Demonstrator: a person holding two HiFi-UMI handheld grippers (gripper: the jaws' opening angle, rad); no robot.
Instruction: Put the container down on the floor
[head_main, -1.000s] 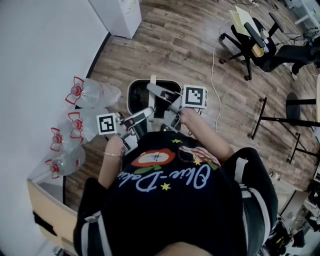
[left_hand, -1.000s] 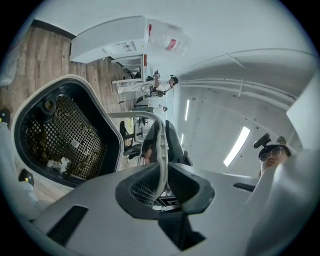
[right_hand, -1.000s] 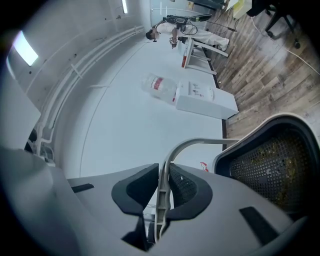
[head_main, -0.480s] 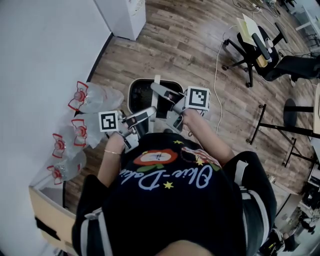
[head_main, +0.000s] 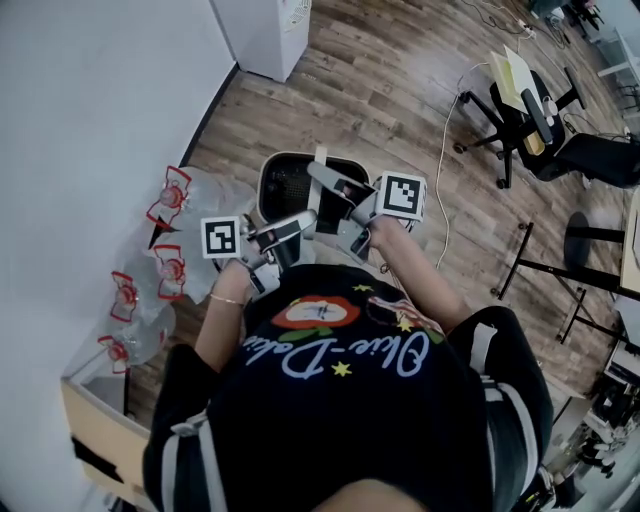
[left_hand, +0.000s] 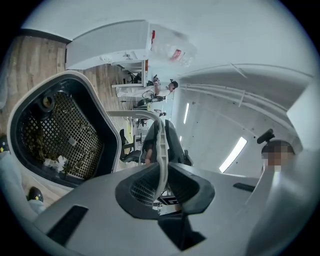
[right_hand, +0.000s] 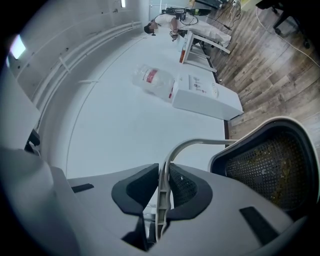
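1. Below the head camera, at 12 o'clock of the person's dark shirt (head_main: 350, 400), the container (head_main: 285, 185) is over the wood-plank floor (head_main: 380, 90). It is a rounded white shell around a black mesh basket. Whether its base touches the planks cannot be told. The left gripper (head_main: 303, 220) and right gripper (head_main: 322, 173) meet above it on its thin white handle (head_main: 319, 158). Clear plastic bottles (head_main: 190, 195) with red labels lie at its 9 o'clock, along the white wall (head_main: 90, 110).
2. Left gripper view: the left gripper (left_hand: 161, 180) has its dark textured pads (left_hand: 142, 187) pressed together on the flat, arching handle (left_hand: 161, 145). The container (left_hand: 107, 145) and its perforated basket (left_hand: 60, 135), flecked with debris, fill 9 o'clock.
3. Right gripper view: the right gripper (right_hand: 164, 192) is likewise clamped on the curved plastic handle (right_hand: 200, 143). The container (right_hand: 270, 160) curves at 3 o'clock. One clear bottle (right_hand: 152, 80) and a boxy white cabinet (right_hand: 205, 100) are at 12 o'clock.
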